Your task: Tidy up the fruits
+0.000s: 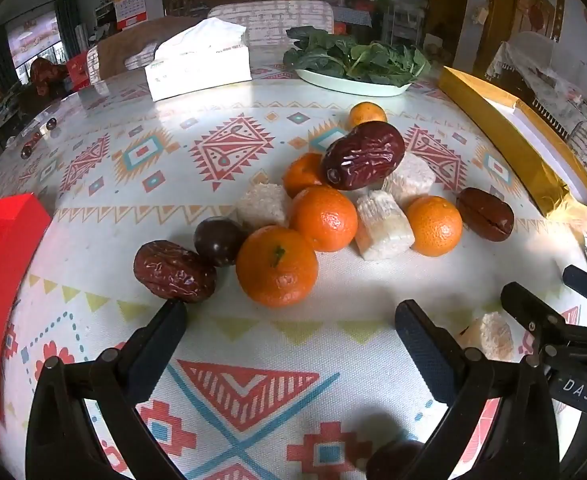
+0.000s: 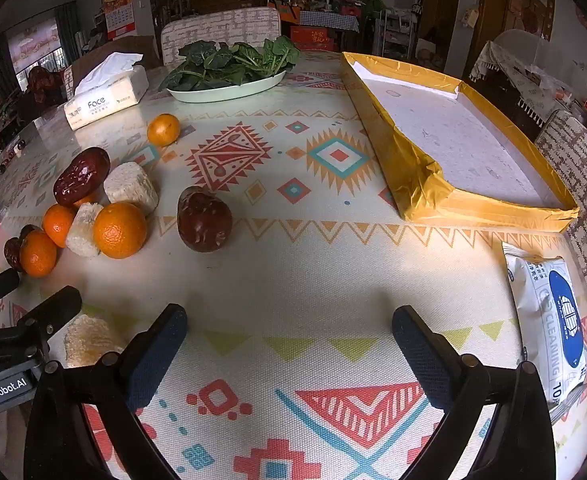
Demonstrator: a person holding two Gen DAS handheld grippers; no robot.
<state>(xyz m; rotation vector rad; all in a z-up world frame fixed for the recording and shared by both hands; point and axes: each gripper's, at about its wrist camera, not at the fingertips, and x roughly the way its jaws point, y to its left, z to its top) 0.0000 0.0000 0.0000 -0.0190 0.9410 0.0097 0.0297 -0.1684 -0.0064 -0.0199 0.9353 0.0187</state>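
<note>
Left wrist: nearest orange (image 1: 276,266) lies beyond open claw (image 1: 293,320) (untouched).

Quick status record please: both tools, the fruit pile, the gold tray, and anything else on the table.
left tool: open, empty, above the tablecloth just short of the pile
right tool: open, empty, over bare tablecloth
fruit pile: tangerines, red dates and pale puffed-rice blocks heaped together; one date rests on top
stray date: apart from the pile, toward the tray
gold tray: holds nothing
other items: plate of greens, tissue pack, wipes pack
</note>
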